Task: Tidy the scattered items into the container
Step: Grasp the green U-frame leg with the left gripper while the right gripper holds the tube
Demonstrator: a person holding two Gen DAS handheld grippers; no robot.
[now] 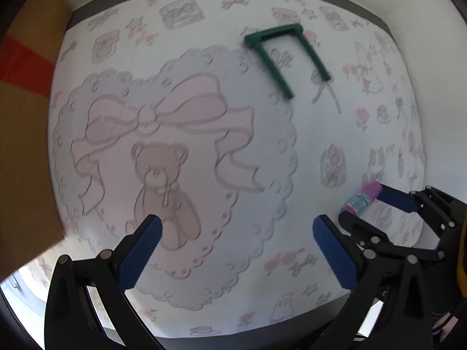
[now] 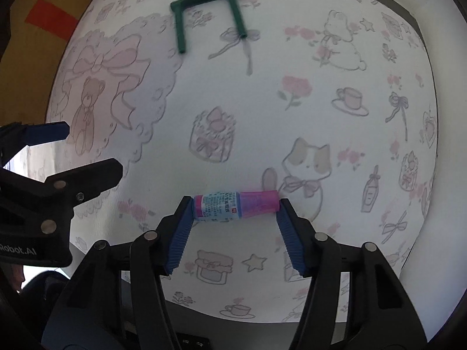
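Spanning the right gripper (image 2: 235,207) fingertip to fingertip, the glue stick (image 2: 235,205) lies crosswise.

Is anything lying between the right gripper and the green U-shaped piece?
Nothing visible. The right gripper is shut on the glue stick; beyond it only bare printed cloth runs up to the green U-shaped piece.

U-shaped frame (image 2: 208,14) far on the cloth (image 2: 292,58) (box (image 2: 38,58) left), tube (image 2: 235,205) nearer.
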